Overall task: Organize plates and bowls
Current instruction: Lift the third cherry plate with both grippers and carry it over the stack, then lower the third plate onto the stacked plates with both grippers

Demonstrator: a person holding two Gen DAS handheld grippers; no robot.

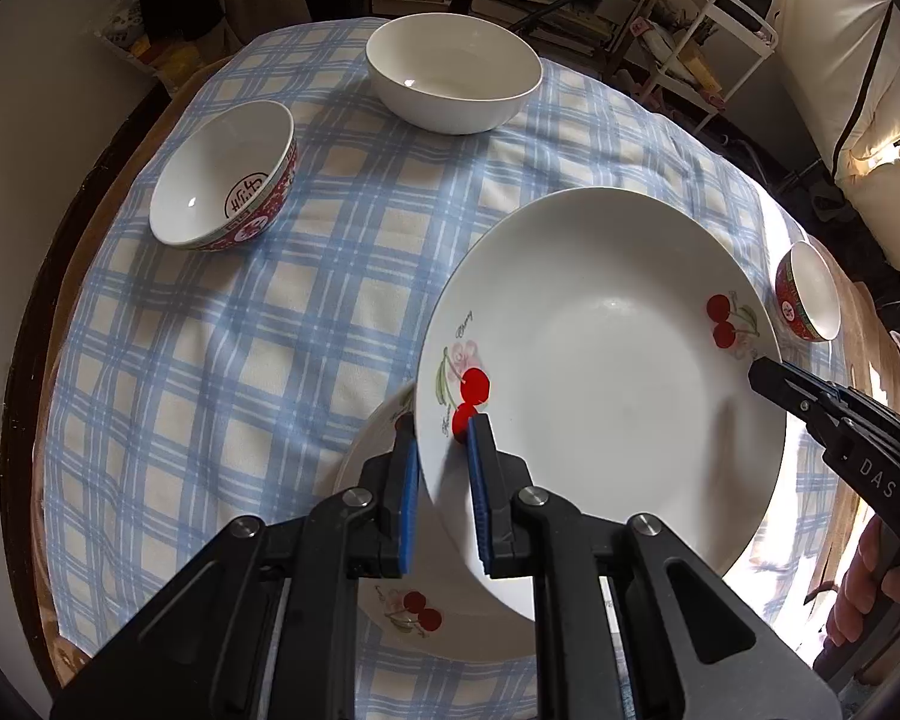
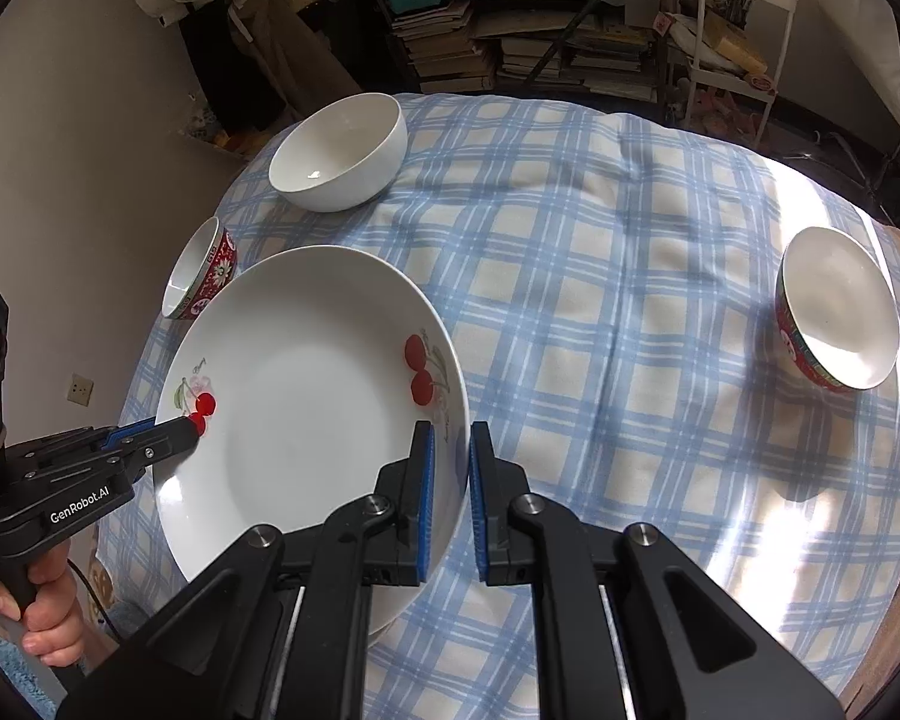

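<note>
A white cherry-print plate (image 1: 606,372) is held tilted above the table. My left gripper (image 1: 441,432) is shut on its left rim. My right gripper (image 2: 450,438) straddles its right rim (image 2: 450,396); its jaws are narrow around the edge. The same plate shows in the right wrist view (image 2: 306,408), with the left gripper (image 2: 180,426) at its far edge. A second cherry plate (image 1: 426,612) lies on the cloth underneath. A plain white bowl (image 1: 453,69) and a red-patterned bowl (image 1: 225,177) stand at the back left. Another red-patterned bowl (image 2: 837,309) stands at the right.
The round table wears a blue checked cloth (image 2: 600,300). Shelves of books (image 2: 510,42) and a white rack (image 2: 744,30) stand behind the table. A wall (image 2: 90,150) is at the left.
</note>
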